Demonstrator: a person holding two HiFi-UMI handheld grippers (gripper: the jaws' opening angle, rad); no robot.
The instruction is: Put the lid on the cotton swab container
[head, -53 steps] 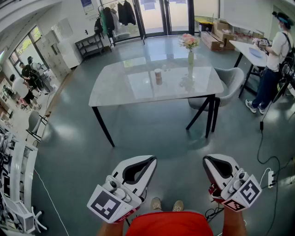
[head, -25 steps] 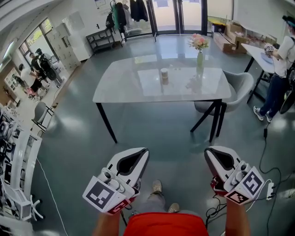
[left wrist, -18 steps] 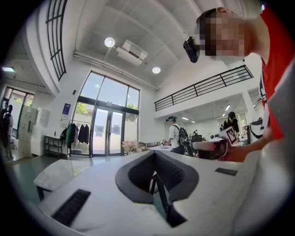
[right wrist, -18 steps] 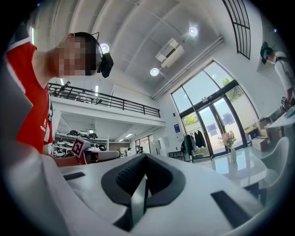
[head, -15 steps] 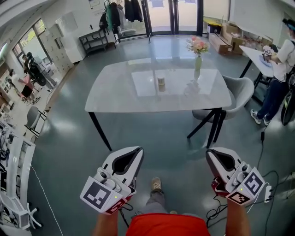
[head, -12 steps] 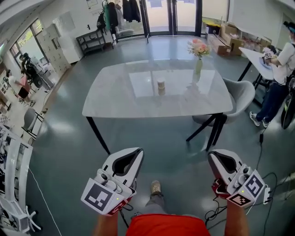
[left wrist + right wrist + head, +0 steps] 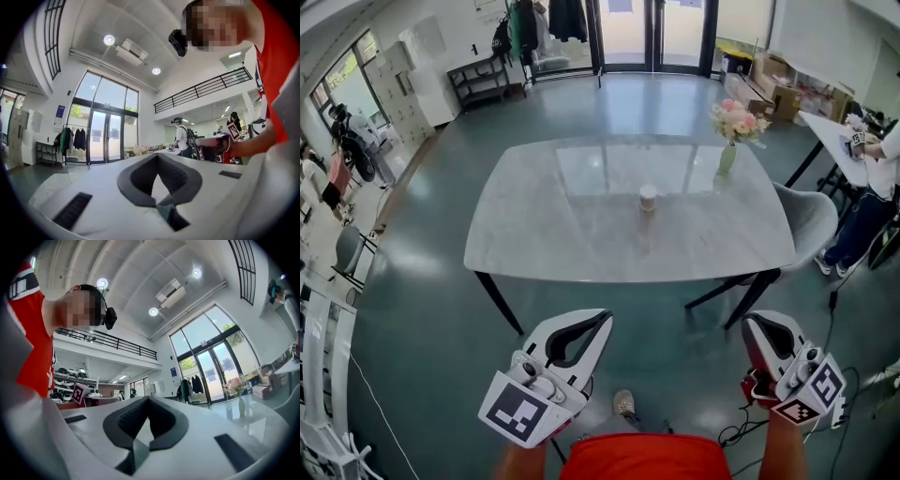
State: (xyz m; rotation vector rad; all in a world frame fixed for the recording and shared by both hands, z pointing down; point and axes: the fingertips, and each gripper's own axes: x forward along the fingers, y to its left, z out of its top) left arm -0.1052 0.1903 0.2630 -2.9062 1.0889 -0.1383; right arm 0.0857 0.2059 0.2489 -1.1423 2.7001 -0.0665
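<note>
A small cylindrical cotton swab container [image 7: 648, 198] with a pale top stands upright near the middle of the marble table [image 7: 553, 234]. No separate lid can be made out at this distance. Both grippers hang low in front of my body, well short of the table's near edge. My left gripper [image 7: 604, 322] [image 7: 157, 157] is shut and holds nothing. My right gripper [image 7: 756, 324] [image 7: 147, 399] is likewise shut and holds nothing. Neither gripper view shows the container.
A vase of pink flowers [image 7: 729, 148] stands at the table's far right. A grey chair [image 7: 811, 220] sits beside the right end. A person [image 7: 874, 178] works at another table [image 7: 827, 129]. Cables [image 7: 741, 433] lie on the floor by my right side.
The table and the container have come nearer and larger in the head view. Both grippers stay shut and low at my sides.
</note>
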